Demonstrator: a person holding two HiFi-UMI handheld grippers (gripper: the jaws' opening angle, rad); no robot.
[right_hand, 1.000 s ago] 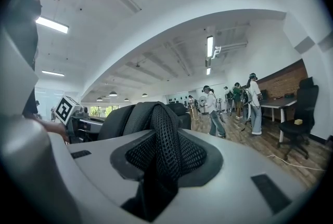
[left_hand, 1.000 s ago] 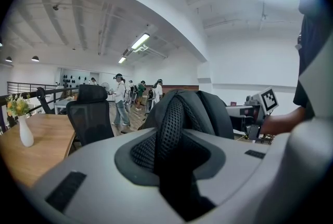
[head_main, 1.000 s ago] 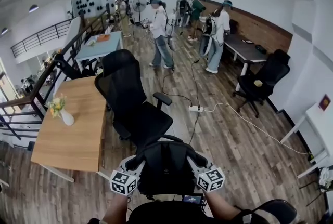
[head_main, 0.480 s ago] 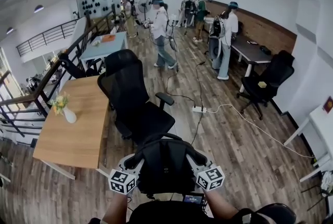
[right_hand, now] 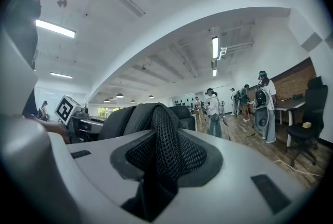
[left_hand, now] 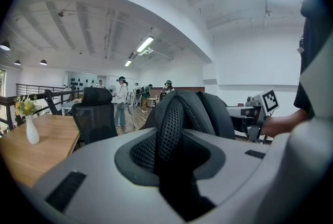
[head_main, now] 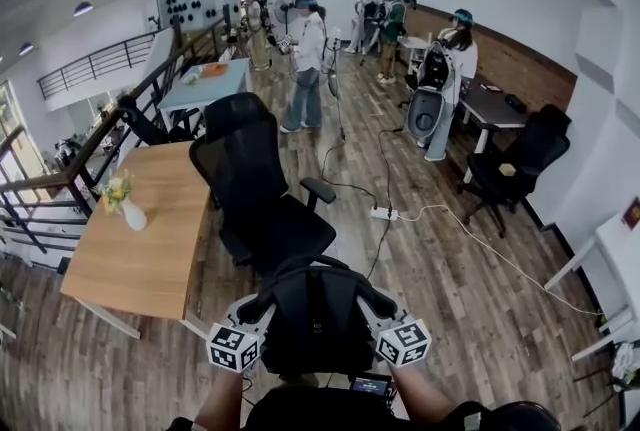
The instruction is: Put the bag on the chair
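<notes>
A black backpack (head_main: 314, 324) hangs in front of me, held by its mesh shoulder straps. In the head view my left gripper (head_main: 262, 305) is shut on the left strap and my right gripper (head_main: 371, 303) on the right strap. The left gripper view shows the mesh strap (left_hand: 169, 132) pinched between the jaws of the left gripper (left_hand: 174, 168). In the right gripper view the other strap (right_hand: 165, 147) sits the same way in the right gripper (right_hand: 156, 179). The black office chair (head_main: 262, 204) stands just beyond the bag, its seat facing me and bare.
A wooden table (head_main: 150, 249) with a white vase of flowers (head_main: 127, 209) stands left of the chair. A power strip (head_main: 383, 213) and cables lie on the wood floor to the right. Another black chair (head_main: 515, 169) and several people are farther back.
Both grippers and the bag have kept still. The people at the back have shifted, one with a backpack walking nearer at the right.
</notes>
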